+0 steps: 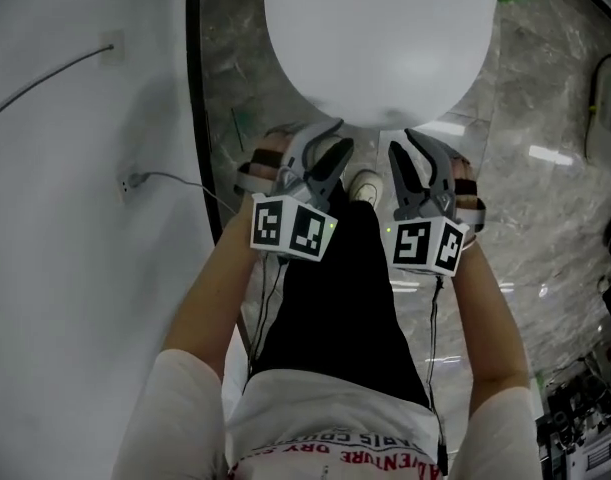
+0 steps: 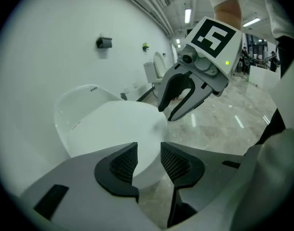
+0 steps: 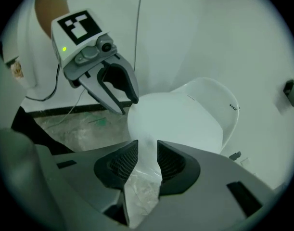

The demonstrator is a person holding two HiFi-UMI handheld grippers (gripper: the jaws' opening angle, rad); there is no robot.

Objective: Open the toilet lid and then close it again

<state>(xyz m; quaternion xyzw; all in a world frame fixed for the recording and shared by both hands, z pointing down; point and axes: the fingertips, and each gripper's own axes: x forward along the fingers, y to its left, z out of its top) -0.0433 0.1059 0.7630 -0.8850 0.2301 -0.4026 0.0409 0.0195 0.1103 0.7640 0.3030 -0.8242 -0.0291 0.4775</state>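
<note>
A: When seen from above, shut lid at top centre, long axis running up and down the frame, front rim lowest, hinge end cut off by the top edge.

B: And the left gripper?

A: Just under that rim, left of centre, pointing up-frame at it. Fingers parted by a narrow gap, nothing between them but a view of the lid beyond.

B: Right gripper?

A: Beside the left one, right of centre, likewise aimed at the rim. Fingers also a little apart, gripping nothing; only lid and floor showing through.

B: Nearer of the two?

A: About level; hard to pick one. Neither seen touching.

B: Next step, probably?

A: Likely hooking under the front rim and swinging it up about the far end, so better approached from below the rim than from the sides.
</note>
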